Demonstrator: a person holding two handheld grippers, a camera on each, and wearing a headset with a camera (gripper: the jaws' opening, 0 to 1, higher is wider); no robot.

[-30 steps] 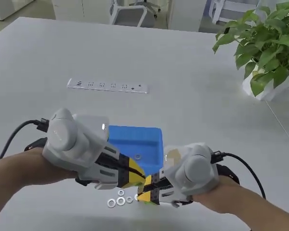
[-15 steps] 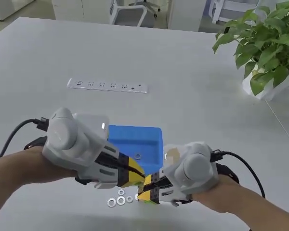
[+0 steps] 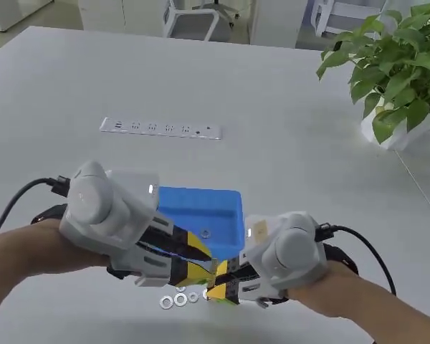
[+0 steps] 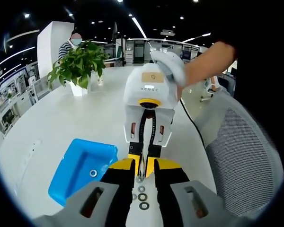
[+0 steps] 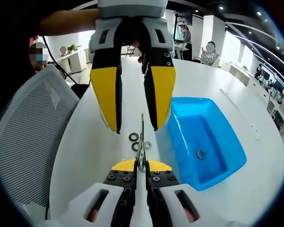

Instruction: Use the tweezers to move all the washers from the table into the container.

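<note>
**Left gripper** (image 4: 140, 164): jaws narrowly apart, flanking the tweezers (image 5: 142, 125). **Washers** (image 3: 179, 299): on the table (image 3: 272, 129), just beside the container (image 3: 201, 193), with one already inside. **Right gripper** (image 5: 142, 166): jaws clamped on the tweezers' base. Step: picking. Next, likely, pinch the tips onto one washer.

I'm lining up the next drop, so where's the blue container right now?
In the head view the blue container sits low and central on the white table, with the loose washers on its near side and the power strip farther back.
</note>
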